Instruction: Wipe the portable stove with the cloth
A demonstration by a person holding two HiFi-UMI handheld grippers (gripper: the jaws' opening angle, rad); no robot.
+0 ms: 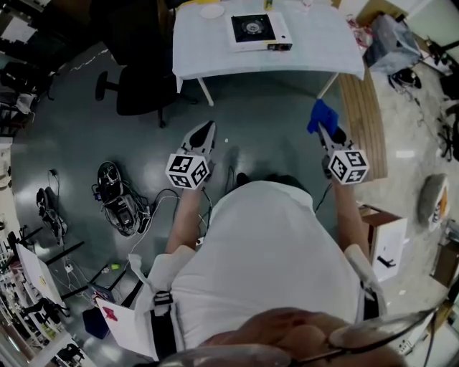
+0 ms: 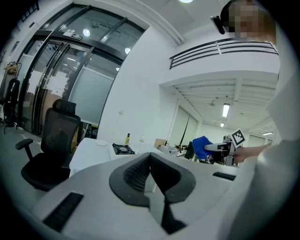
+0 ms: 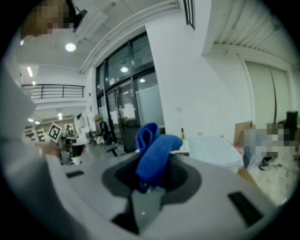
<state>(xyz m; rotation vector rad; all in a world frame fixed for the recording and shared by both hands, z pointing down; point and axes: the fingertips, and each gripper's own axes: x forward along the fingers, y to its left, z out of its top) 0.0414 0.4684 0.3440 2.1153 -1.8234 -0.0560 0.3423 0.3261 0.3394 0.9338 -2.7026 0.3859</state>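
The portable stove (image 1: pixel 254 29) is black-topped with a white body and stands on a white table (image 1: pixel 215 54) well ahead of me. It shows small in the left gripper view (image 2: pixel 123 149). My right gripper (image 1: pixel 324 130) is shut on a blue cloth (image 1: pixel 323 115), held in the air short of the table. The cloth (image 3: pixel 154 154) bunches up from between that gripper's (image 3: pixel 151 176) jaws. Level with it on the left, my left gripper (image 1: pixel 206 130) is shut and holds nothing; its (image 2: pixel 150 161) pads meet. The cloth (image 2: pixel 202 146) also shows off to its right.
A black office chair (image 1: pixel 136 86) stands left of the table. A wooden bench (image 1: pixel 366 122) runs along the right. Cables and gear (image 1: pixel 118 201) lie on the floor at my left, and a white box (image 1: pixel 384 247) at my right. A plate (image 1: pixel 211 11) sits on the table.
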